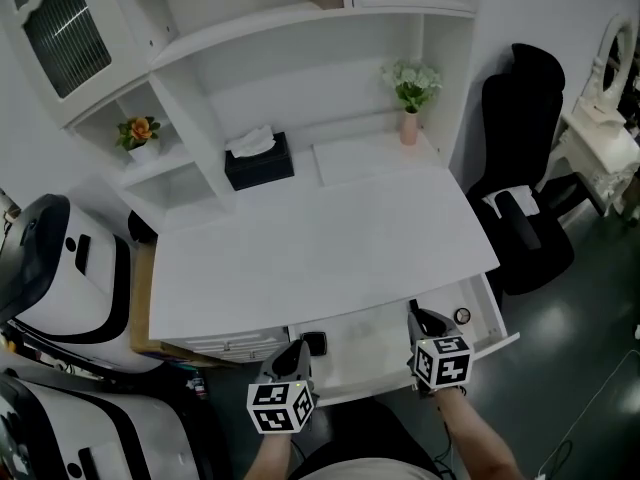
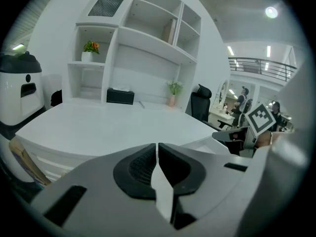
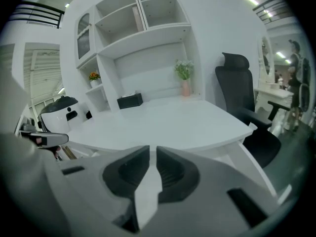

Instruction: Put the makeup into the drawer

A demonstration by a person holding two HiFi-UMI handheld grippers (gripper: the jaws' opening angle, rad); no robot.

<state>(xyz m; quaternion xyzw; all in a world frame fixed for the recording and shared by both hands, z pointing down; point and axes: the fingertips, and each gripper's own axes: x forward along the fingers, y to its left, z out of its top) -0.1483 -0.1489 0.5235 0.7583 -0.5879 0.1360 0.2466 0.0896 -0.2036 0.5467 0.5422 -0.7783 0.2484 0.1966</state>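
The left gripper (image 2: pixel 157 149) is holding its jaws clenched together with nothing between them. Its pads (image 2: pixel 140 169) are showing as black ribbed rubber, scooped into oval hollows in smooth grey plastic. The right gripper (image 3: pixel 153 152) is keeping its jaws a narrow slit apart and is gripping nothing.

Just under and ahead of both pairs of jaws, the drawer (image 1: pixel 370 346) is standing pulled out, a shallow white tray with a smooth floor. The makeup is lying in it. A small, black, squarish case (image 1: pixel 315 343) is sitting just right of the left jaws. A small round piece (image 1: pixel 461 316) with a dark rim is sitting just right of the right jaws (both are too small to make out more finely).

Beyond the jaws, the desk (image 1: pixel 320 248) is spreading out flat, matte and white, with a curved front edge. Farther ahead, a black box (image 1: pixel 259 160) is sprouting a white tissue, and a slim pink vase (image 1: pixel 409 126) is carrying pale flowers. Both are standing at the back under white shelves (image 1: pixel 300 13). Off to the right of the right jaws, a black padded chair (image 1: pixel 525 138) is standing beside the desk.
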